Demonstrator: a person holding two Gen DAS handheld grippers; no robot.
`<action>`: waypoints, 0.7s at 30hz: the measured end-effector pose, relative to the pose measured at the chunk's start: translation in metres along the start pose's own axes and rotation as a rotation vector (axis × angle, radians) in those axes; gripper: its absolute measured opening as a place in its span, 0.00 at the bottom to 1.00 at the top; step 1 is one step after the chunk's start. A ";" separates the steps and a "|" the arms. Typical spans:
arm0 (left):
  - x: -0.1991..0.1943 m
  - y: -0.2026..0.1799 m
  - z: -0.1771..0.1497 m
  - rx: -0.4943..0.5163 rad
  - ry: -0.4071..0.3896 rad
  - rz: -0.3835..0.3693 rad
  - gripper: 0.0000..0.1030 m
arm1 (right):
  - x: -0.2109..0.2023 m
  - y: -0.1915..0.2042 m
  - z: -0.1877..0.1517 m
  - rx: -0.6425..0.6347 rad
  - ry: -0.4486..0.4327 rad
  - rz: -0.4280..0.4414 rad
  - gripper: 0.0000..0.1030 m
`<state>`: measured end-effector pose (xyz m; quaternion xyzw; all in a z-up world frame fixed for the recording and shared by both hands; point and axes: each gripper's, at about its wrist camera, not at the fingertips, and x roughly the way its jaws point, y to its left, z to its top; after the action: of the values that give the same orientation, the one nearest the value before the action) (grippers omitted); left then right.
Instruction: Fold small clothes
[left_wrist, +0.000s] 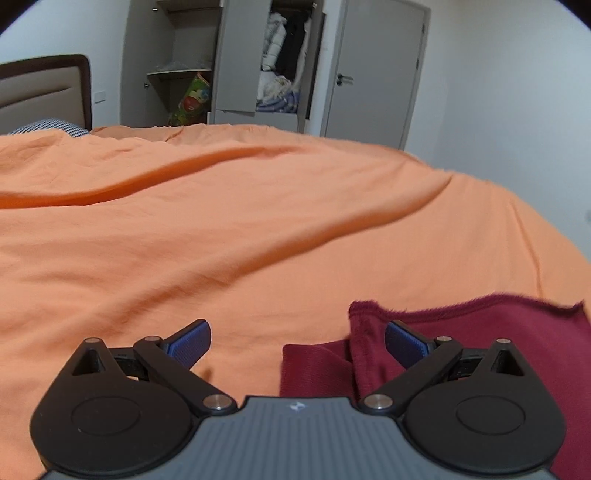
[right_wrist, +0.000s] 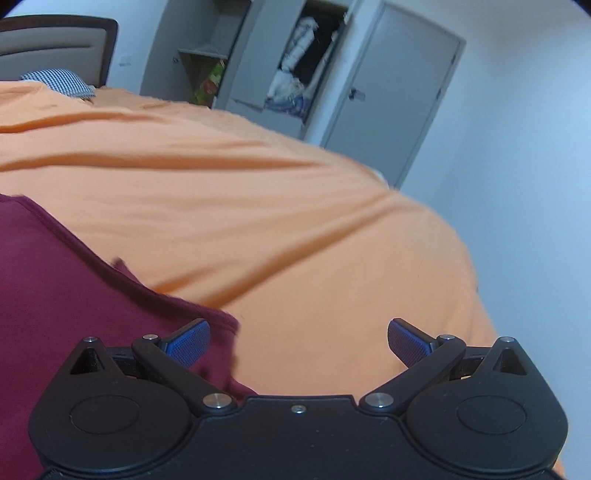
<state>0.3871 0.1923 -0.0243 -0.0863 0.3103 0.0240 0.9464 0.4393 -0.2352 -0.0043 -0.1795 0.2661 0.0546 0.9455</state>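
Left wrist view: the left claw (left_wrist: 297, 341) is released, its blue pads wide apart and nothing between them. It sits low over the bed (left_wrist: 221, 229), pointing forward and nearly level. The maroon garment (left_wrist: 480, 339) lies in the lower right of the frame, spread on the orange cover; its hemmed corner is bunched beside the right-hand pad (left_wrist: 404, 345), with a folded flap below it. The claw seems placed at that corner so a side edge can be taken for a fold.

Right wrist view: the right claw (right_wrist: 299, 341) is likewise released and empty, tilted so the bed (right_wrist: 295, 221) slopes down toward the right of the frame. The garment (right_wrist: 74, 288) fills the lower left, its edge running under the left-hand pad (right_wrist: 188, 343). The two claws appear to flank the garment, one at each side. Whether any pad touches the cloth I cannot tell.
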 end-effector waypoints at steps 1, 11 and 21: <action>-0.007 0.001 0.000 -0.025 -0.005 -0.007 1.00 | -0.007 0.003 0.002 0.002 -0.016 0.006 0.99; -0.097 0.006 -0.044 -0.203 -0.081 0.008 1.00 | -0.072 0.076 0.005 0.069 -0.184 0.153 0.99; -0.142 -0.028 -0.119 -0.188 -0.116 0.031 1.00 | -0.060 0.125 0.004 0.052 -0.231 0.053 0.99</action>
<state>0.2060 0.1450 -0.0306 -0.1684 0.2528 0.0728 0.9500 0.3652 -0.1177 -0.0088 -0.1406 0.1613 0.0927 0.9724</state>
